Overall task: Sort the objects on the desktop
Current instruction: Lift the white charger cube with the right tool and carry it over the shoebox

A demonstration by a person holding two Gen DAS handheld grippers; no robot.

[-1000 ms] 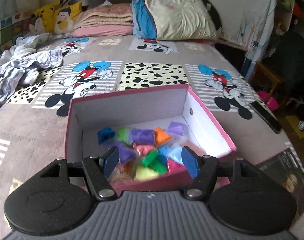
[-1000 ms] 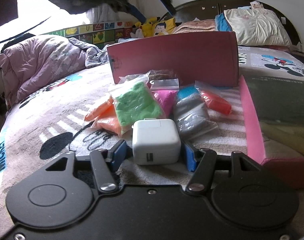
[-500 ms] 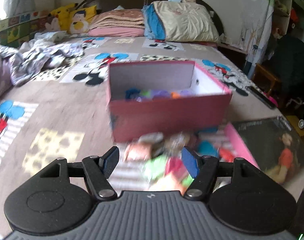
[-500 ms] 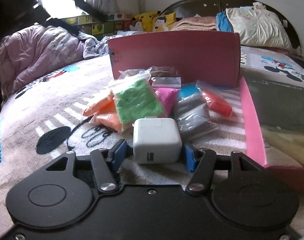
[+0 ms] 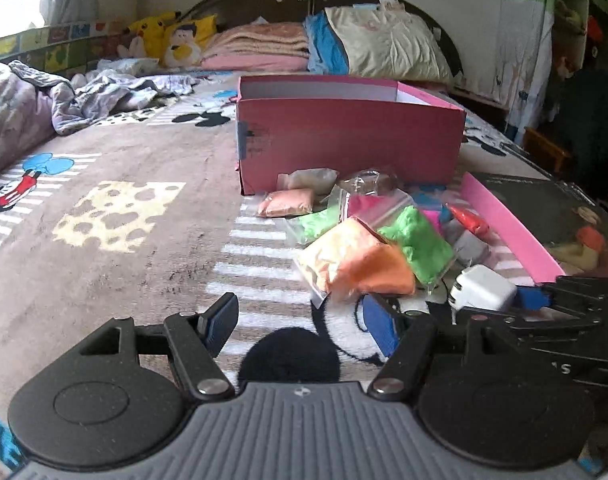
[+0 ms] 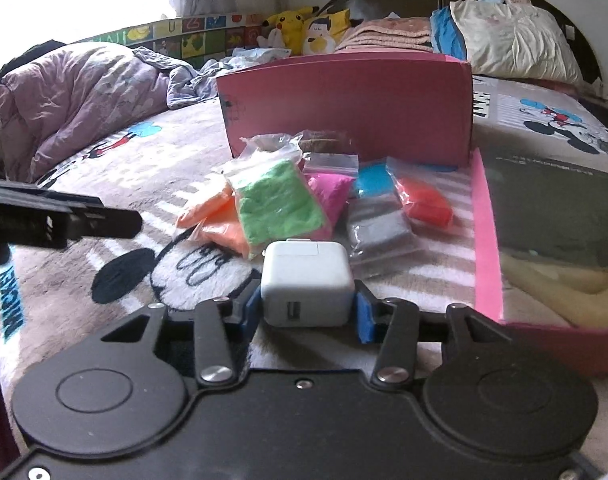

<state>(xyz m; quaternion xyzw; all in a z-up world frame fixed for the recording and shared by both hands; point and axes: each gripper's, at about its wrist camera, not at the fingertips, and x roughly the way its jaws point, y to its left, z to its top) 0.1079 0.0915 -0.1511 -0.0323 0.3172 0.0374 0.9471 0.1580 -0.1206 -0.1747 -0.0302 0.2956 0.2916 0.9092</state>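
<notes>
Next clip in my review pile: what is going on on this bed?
A person works two handheld grippers over a pile of bagged coloured clay in front of a pink box. The right gripper has just closed its jaws onto the white charger, which sits on the blanket. The left gripper is open and empty, short of the orange clay bag. None of the bags is held.
</notes>
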